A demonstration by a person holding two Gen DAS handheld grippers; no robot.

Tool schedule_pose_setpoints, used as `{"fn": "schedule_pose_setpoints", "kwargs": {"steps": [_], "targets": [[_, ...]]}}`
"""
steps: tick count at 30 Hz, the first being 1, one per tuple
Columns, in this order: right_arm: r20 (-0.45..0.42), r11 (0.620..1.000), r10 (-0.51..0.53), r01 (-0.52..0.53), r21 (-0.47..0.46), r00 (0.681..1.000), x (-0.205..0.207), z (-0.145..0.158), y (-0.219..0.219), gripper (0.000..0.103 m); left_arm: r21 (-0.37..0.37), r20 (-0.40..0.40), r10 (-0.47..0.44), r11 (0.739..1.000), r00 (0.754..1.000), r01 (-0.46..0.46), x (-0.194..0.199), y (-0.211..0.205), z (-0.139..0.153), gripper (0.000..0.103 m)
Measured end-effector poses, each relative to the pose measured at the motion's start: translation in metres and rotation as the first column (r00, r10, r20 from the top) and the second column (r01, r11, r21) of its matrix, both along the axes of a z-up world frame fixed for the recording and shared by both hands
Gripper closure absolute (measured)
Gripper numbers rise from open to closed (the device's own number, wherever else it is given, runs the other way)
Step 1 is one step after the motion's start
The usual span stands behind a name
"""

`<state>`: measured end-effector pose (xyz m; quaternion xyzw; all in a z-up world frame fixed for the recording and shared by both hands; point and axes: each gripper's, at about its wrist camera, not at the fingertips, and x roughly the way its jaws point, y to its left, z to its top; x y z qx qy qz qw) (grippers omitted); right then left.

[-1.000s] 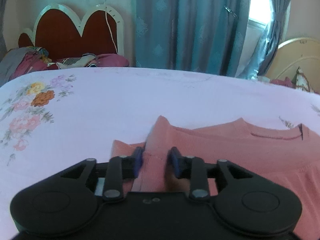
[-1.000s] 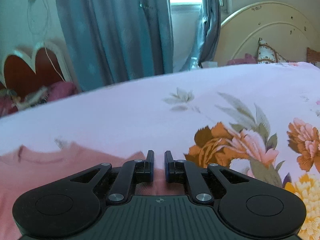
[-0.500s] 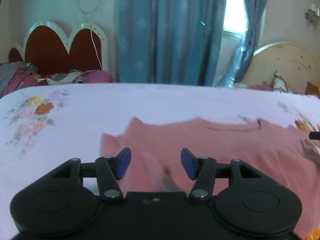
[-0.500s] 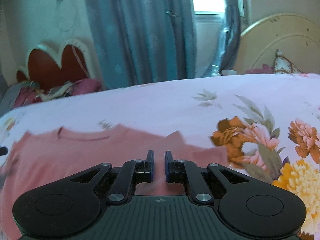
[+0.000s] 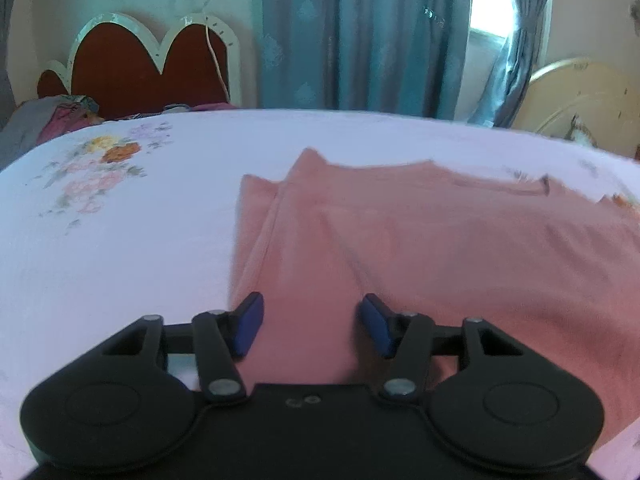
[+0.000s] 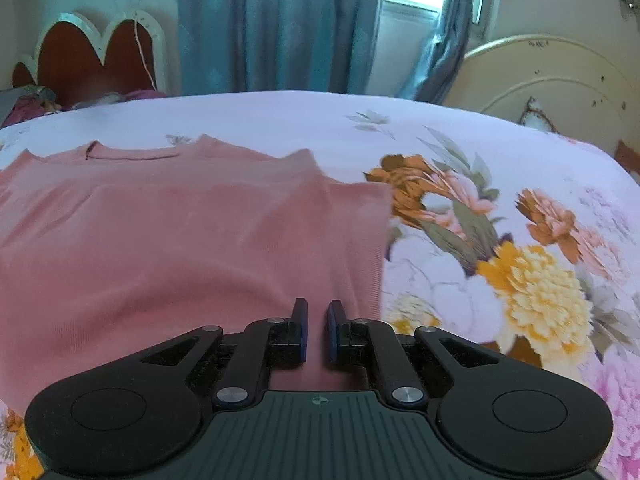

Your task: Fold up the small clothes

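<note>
A pink shirt (image 5: pixel 420 240) lies spread on the flowered bedsheet (image 5: pixel 120 240), its neckline toward the bed's far edge.

In the left wrist view the shirt's left side shows: a sleeve folded in along that edge, with bare sheet beyond it and a faint flower print (image 5: pixel 104 168) toward the bed's far left corner. The left gripper (image 5: pixel 311 326) is released, its blue-padded fingers (image 5: pixel 249 322) spread wide above the shirt's near left part, with nothing between them. This view alone shows the shirt's left border.

The right wrist view shows the opposite side: the shirt (image 6: pixel 180 240) ends at a straight right edge with a sleeve point above it, and large orange and yellow flowers (image 6: pixel 528 276) printed on the sheet (image 6: pixel 300 116) beyond. The right gripper (image 6: pixel 317 330) sits over the near right part of the shirt with its jaws nearly together, a narrow gap between them; I cannot tell whether cloth is pinched.

Behind the bed both views show teal curtains (image 5: pixel 360 36), a scalloped red headboard (image 5: pixel 148 64) to the left, and a cream headboard (image 6: pixel 548 80) to the right.
</note>
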<state>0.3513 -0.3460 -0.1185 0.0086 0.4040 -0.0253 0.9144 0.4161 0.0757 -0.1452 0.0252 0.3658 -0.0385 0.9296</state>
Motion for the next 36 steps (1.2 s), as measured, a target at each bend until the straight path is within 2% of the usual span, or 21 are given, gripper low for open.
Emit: {"fn": "schedule_pose_setpoints", "kwargs": {"steps": [3, 7, 13, 14, 15, 17, 23, 27, 32, 36], "targets": [[-0.020, 1.000, -0.002, 0.002, -0.002, 1.000, 0.001, 0.005, 0.004, 0.095, 0.024, -0.025, 0.004, 1.000, 1.000, -0.003, -0.001, -0.002, 0.005, 0.049], [0.012, 0.996, -0.026, 0.025, 0.087, 1.000, -0.002, 0.022, 0.007, 0.095, 0.025, -0.055, 0.017, 1.000, 0.998, -0.016, 0.000, -0.004, 0.011, 0.049], [0.069, 0.994, 0.020, -0.027, 0.102, 0.997, -0.002, 0.047, 0.036, 0.094, 0.001, -0.024, 0.029, 1.000, 0.999, -0.029, -0.013, -0.008, 0.032, 0.044], [0.075, 0.994, 0.023, -0.031, 0.106, 0.997, -0.003, 0.049, 0.041, 0.089, -0.005, -0.015, 0.026, 1.000, 1.000, -0.026, -0.015, -0.010, 0.037, 0.043], [0.082, 0.994, 0.023, -0.032, 0.109, 0.996, -0.004, 0.050, 0.045, 0.065, -0.009, -0.007, 0.022, 1.000, 1.000, -0.022, -0.018, -0.012, 0.041, 0.042], [0.120, 0.994, 0.026, -0.039, 0.105, 0.992, -0.009, 0.054, 0.056, 0.030, -0.013, 0.006, 0.006, 1.000, 1.000, -0.006, -0.022, -0.018, 0.048, 0.042], [0.119, 0.990, 0.061, -0.075, 0.119, 0.991, -0.015, 0.053, 0.081, 0.030, -0.010, -0.007, -0.039, 0.999, 0.999, 0.039, -0.034, -0.038, 0.046, 0.041], [0.077, 0.990, 0.087, -0.094, 0.103, 0.993, -0.021, 0.041, 0.089, 0.044, 0.007, -0.035, -0.045, 0.999, 0.998, 0.045, -0.043, -0.043, 0.030, 0.042], [0.023, 0.995, 0.054, -0.056, 0.077, 0.998, -0.035, 0.021, 0.078, 0.044, 0.047, -0.074, -0.024, 0.999, 0.997, 0.027, -0.055, -0.034, 0.007, 0.041], [-0.025, 0.999, -0.004, 0.005, 0.048, 1.000, -0.047, 0.005, 0.057, 0.044, 0.041, -0.063, -0.016, 0.999, 0.998, 0.019, -0.063, -0.026, 0.003, 0.040]]}}
